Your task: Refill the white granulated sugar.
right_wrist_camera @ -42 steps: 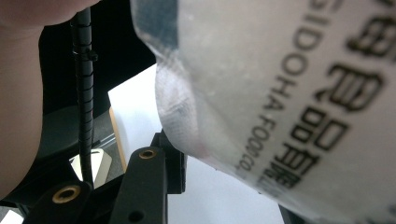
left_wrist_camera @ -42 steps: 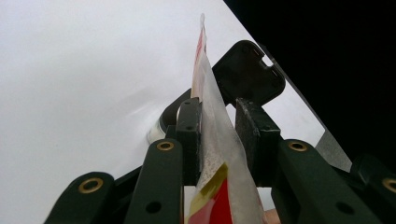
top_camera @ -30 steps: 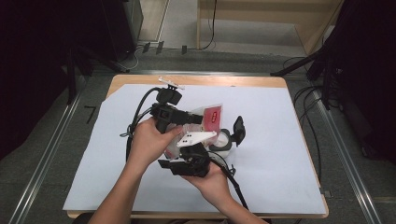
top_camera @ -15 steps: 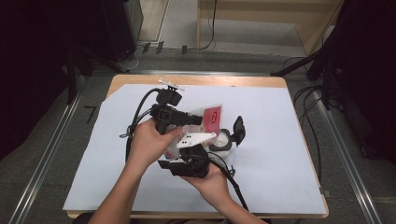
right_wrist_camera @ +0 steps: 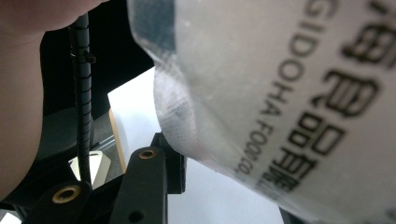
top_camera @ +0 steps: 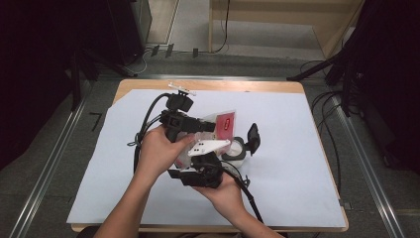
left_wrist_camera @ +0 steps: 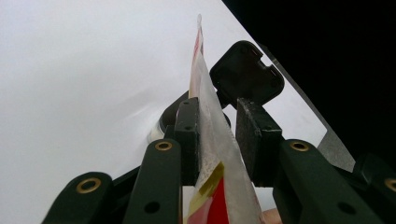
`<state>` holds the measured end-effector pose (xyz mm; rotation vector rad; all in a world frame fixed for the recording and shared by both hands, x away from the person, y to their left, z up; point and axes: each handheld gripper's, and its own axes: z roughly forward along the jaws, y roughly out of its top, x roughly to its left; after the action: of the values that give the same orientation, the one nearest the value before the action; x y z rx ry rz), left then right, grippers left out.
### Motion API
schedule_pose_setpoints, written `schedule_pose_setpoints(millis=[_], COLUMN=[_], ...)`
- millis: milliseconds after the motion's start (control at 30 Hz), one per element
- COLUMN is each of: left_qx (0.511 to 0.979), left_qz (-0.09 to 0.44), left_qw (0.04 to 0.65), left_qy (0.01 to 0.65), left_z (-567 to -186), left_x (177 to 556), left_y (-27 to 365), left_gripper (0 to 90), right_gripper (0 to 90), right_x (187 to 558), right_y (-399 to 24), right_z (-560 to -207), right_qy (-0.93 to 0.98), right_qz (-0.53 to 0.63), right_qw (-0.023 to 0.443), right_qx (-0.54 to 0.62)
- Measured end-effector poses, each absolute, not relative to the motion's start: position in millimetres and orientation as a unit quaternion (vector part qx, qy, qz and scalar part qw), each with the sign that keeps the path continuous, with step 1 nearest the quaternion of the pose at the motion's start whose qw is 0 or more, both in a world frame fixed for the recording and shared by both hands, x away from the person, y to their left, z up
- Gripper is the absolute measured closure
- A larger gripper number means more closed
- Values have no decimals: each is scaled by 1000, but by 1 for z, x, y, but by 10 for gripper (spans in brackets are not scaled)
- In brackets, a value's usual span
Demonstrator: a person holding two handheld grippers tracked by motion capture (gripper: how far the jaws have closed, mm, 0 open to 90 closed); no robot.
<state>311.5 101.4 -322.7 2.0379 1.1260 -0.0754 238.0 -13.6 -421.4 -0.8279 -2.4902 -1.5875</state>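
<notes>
Packet [top_camera: 224,124], a flat food sachet with a red label and printed letters, is held above the middle of the worktop [top_camera: 297,198] between the two claws. Nearest to the person, the right claw [top_camera: 208,161] comes from the near side and reaches up to the packet's lower part; in the right gripper view the printed film [right_wrist_camera: 289,93] lies very close over the one jaw that is visible, but the contact itself is hidden, so I cannot tell if this claw is gripping it or only waiting beside it. A little farther, the left claw [top_camera: 205,125] points to the right and has the packet's edge [left_wrist_camera: 210,140] between its jaws. The left pad touches the film, while a narrow gap remains at the right pad, so the jaws look partly closed and the grip seems loose or not yet complete. Probably the packet is held on edge, in the air, so that both claws can take opposite parts and tear it open. Beyond them, a small round container [top_camera: 235,148] with its black lid [top_camera: 252,138] flipped up stands on the white sheet [top_camera: 124,198], likely ready to receive the contents.
</notes>
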Motion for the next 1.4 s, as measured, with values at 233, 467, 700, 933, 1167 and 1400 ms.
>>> schedule_pose_setpoints(millis=[233,467,700,933,1167,1400], left_qx=[804,804,804,809,812,812], left_qz=[-31,-32,-33,-27,-26,-25], left_qw=[395,394,394,392,389,390], left_qy=[444,443,444,438,435,434], left_z=[-323,-322,-322,-321,-321,-321], left_x=[311,312,313,312,311,310], left_y=[101,101,100,98,97,96], left_gripper=[705,702,704,724,728,736], right_gripper=[643,643,642,638,636,636], right_x=[238,238,238,238,237,237], right_y=[-14,-14,-15,-14,-14,-14], right_z=[-422,-421,-421,-422,-423,-424], right_qy=[-811,-810,-811,-809,-807,-808], right_qz=[-518,-518,-517,-521,-523,-523], right_qw=[36,39,38,36,36,39], right_qx=[-269,-272,-271,-270,-271,-270])
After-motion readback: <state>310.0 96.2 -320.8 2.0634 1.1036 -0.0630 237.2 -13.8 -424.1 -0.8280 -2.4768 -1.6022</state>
